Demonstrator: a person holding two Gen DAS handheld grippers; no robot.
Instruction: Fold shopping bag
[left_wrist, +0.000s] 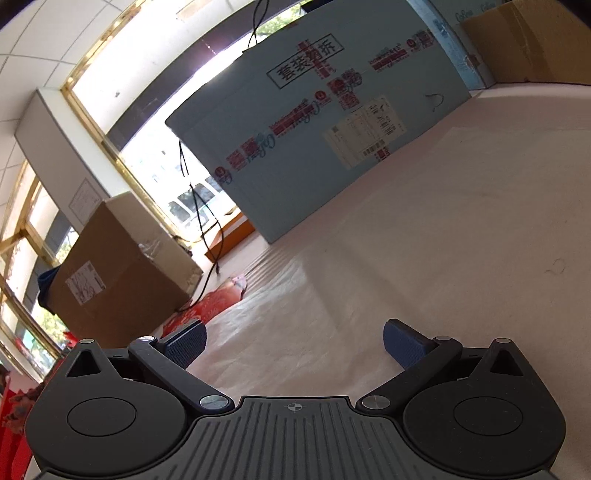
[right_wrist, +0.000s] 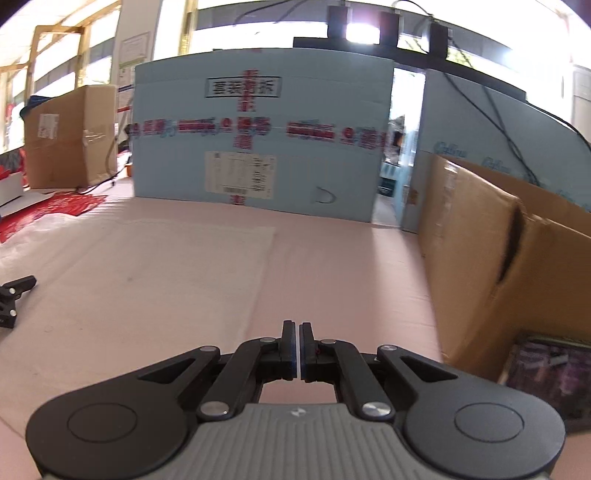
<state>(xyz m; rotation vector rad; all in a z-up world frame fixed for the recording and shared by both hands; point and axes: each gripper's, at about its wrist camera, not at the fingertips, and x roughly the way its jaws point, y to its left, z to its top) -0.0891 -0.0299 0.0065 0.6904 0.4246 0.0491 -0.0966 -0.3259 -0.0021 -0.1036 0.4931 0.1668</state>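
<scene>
The shopping bag lies flat on the pink table, a pale, translucent sheet with fine creases. In the left wrist view its long axis runs away from the camera, from just under the fingers toward the blue box at the far edge. Its far end shows a band of tight pleats near a red printed sheet.

The left gripper hovers low over the near end of the bag with its jaws spread wide and nothing between them. Whether its blue pads touch the bag cannot be told.

In the right wrist view the bag spreads across the left half of the table, its straight right edge running toward the blue box. The right gripper has its jaws pressed almost together, only a thin sliver between them, and it grips nothing that can be seen. It sits above bare table just right of the bag's edge. A brown carton stands at the right, and part of the left gripper shows at the left edge.
</scene>
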